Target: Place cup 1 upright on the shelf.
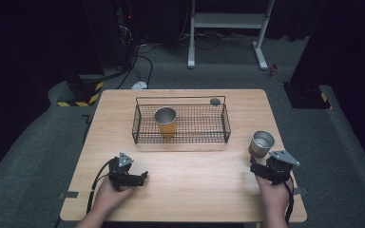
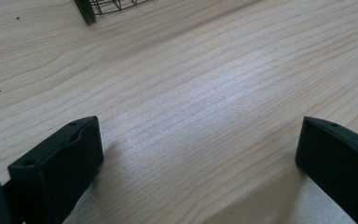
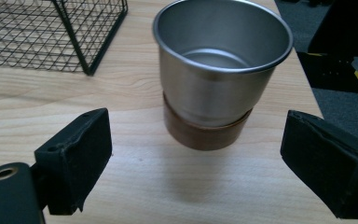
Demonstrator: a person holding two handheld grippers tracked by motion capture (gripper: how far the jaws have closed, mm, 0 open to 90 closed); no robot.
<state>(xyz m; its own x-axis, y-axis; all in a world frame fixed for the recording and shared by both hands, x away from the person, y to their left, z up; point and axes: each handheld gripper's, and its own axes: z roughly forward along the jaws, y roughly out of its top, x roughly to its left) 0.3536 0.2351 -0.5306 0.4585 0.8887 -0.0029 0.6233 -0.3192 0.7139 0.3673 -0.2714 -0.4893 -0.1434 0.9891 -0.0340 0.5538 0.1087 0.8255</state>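
While near table edge (image 1: 285,156), cup (image 3: 216,84), right claw (image 3: 196,158) agape.

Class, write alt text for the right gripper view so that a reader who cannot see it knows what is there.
A shiny steel cup with a brown band round its base stands upright on the pale wooden table, just ahead of the right gripper, whose two black jaws stand wide apart and clear of it. A corner of a black wire basket sits at upper left.
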